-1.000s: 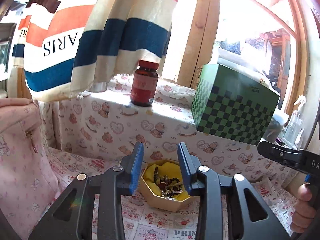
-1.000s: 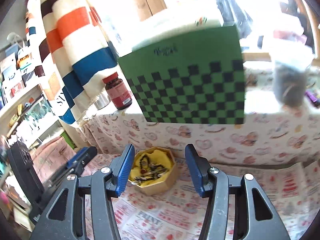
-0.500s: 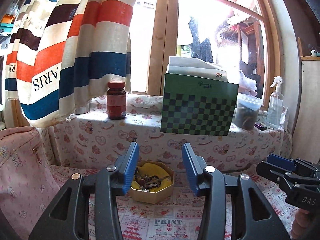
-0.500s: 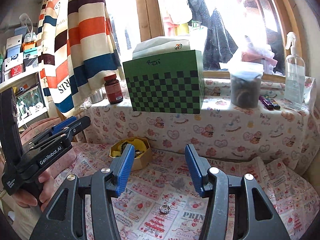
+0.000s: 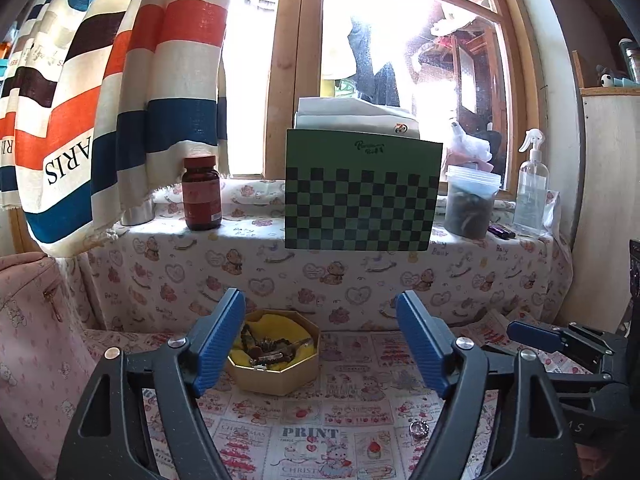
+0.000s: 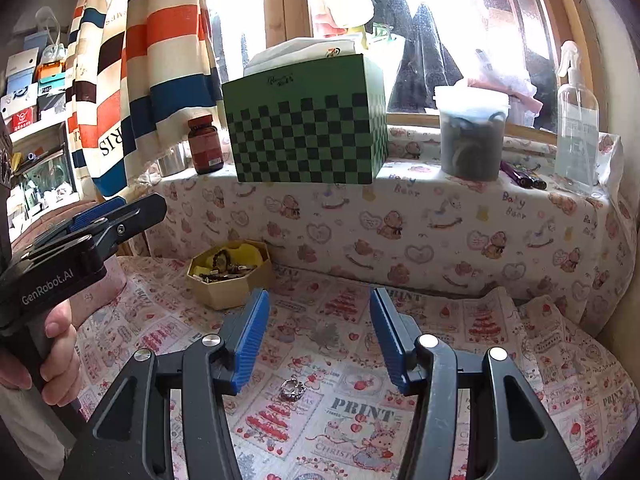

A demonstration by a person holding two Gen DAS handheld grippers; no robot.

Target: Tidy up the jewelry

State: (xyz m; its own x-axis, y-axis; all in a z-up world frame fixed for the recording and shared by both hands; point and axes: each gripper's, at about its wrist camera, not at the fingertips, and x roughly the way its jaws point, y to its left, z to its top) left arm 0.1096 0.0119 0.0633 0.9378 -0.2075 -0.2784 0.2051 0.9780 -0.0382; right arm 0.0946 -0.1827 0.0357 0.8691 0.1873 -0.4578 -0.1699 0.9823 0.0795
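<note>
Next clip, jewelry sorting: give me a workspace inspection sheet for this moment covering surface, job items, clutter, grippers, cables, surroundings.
Surface: printed cloth, wrinkled at the right.
Job items: octagonal box holding jewelry on yellow lining; one silver ring loose on the cloth, apart from the box.
Clutter: on the ledge, checkered green box, brown bottle, lidded tub, spray bottle.
Grippers: left gripper open, empty; right gripper open, empty, ring lying between its fingers in view.
Cables: nothing seen.
Surroundings: window, striped curtain, pink bag at left.

My ring (image 6: 293,388) lies lower centre on the cloth (image 6: 500,340); the jewelry box (image 6: 230,276) sits behind it, upper left.
</note>
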